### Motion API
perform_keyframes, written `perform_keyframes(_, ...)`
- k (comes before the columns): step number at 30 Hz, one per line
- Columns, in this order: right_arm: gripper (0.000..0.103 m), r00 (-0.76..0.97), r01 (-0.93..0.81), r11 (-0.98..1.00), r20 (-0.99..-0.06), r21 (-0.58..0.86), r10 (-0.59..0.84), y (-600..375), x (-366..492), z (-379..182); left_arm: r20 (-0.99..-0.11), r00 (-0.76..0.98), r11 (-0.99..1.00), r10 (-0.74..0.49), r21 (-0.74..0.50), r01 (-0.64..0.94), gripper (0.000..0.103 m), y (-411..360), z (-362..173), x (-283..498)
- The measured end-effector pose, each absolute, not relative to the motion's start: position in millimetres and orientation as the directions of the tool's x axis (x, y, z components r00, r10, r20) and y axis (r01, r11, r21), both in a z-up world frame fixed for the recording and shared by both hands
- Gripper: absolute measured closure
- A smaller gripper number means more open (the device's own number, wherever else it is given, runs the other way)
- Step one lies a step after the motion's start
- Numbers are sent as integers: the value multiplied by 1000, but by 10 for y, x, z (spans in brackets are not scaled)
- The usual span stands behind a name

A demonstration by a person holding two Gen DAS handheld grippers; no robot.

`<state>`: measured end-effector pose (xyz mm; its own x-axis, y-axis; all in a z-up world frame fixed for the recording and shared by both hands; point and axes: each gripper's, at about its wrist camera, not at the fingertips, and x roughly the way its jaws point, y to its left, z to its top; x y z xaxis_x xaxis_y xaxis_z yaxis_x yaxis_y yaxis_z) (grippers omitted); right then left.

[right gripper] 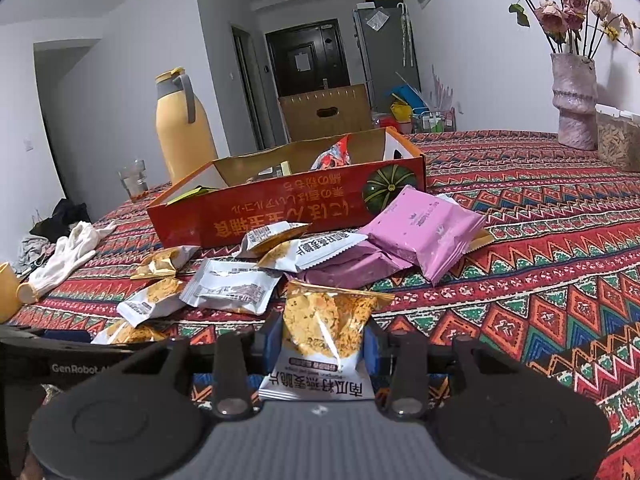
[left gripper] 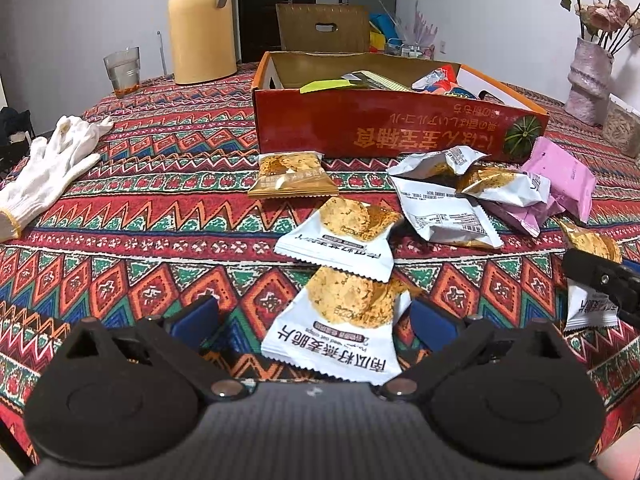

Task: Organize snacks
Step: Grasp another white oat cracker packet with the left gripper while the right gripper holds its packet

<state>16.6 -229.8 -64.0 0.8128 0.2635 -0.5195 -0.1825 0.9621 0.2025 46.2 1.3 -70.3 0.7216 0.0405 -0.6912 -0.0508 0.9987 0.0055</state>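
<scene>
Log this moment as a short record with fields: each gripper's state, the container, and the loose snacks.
left gripper: open, jaws either side of a white oat-crisp packet lying on the tablecloth
right gripper: shut on a white and gold crisp packet, held upright
container: open red cardboard box, some packets already inside
loose snacks: white crisp packets and pink packets heaped in front of the box
surface: red patterned tablecloth

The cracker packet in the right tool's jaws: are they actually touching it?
Touching. The right wrist view shows the cracker packet pinched upright, both blue pads of the right gripper pressed against its sides.
</scene>
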Motion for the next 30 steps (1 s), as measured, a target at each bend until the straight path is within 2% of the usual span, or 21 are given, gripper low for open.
perform_keyframes(25,63,809,-183,962,-524,205,266,-2283,173,-661,-687,725,998,48,10,-56,1,2,-706,474)
perform_keyframes(27,63,809,-184,961,-524,205,266,-2284,172,-660,-683,729,999,40,6,-49,4,1,-702,461)
perform_keyframes(30,63,810,-184,961,-523,205,266,-2284,173,-658,-670,742,1000,18,0,-24,23,-19,-669,412)
